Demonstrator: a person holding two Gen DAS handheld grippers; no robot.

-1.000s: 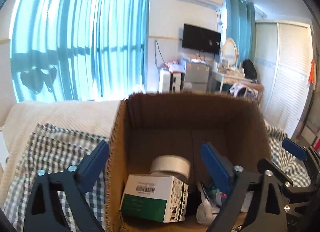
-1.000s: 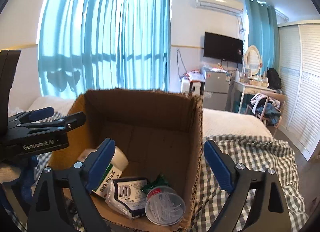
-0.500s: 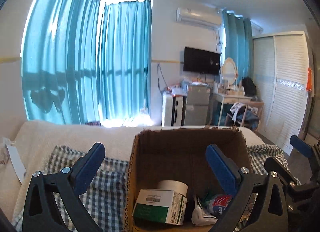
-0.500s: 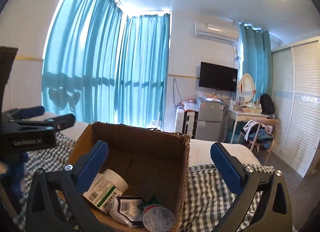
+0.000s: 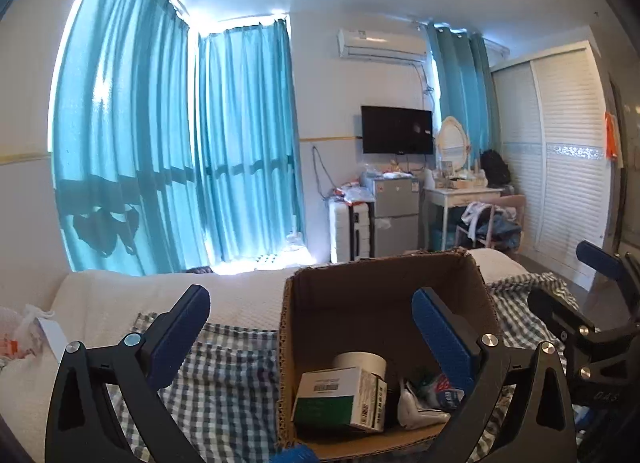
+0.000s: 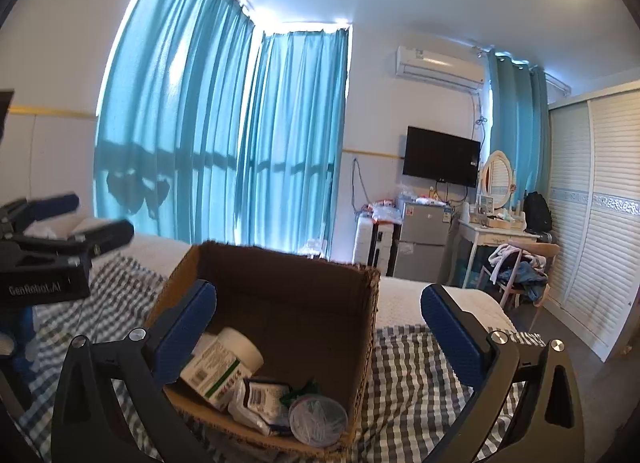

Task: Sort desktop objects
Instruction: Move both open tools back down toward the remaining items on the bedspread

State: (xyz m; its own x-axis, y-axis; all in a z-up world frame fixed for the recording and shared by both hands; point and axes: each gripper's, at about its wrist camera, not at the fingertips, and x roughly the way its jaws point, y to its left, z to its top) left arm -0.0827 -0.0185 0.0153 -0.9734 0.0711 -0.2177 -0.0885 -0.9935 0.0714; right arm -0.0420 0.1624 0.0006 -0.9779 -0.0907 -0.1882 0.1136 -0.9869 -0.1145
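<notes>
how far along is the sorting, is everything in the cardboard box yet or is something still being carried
Looks mostly done. The cardboard box on the checked cloth already holds a green and white carton, a white bottle, a packet and a round clear tub. Nothing is in hand: the left gripper and right gripper are both open and empty. Whether anything remains outside the box cannot be told from these views.

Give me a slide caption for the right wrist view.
Open right claw, empty, above a cardboard box holding a white bottle, packet and round lidded tub on checked cloth.
</notes>
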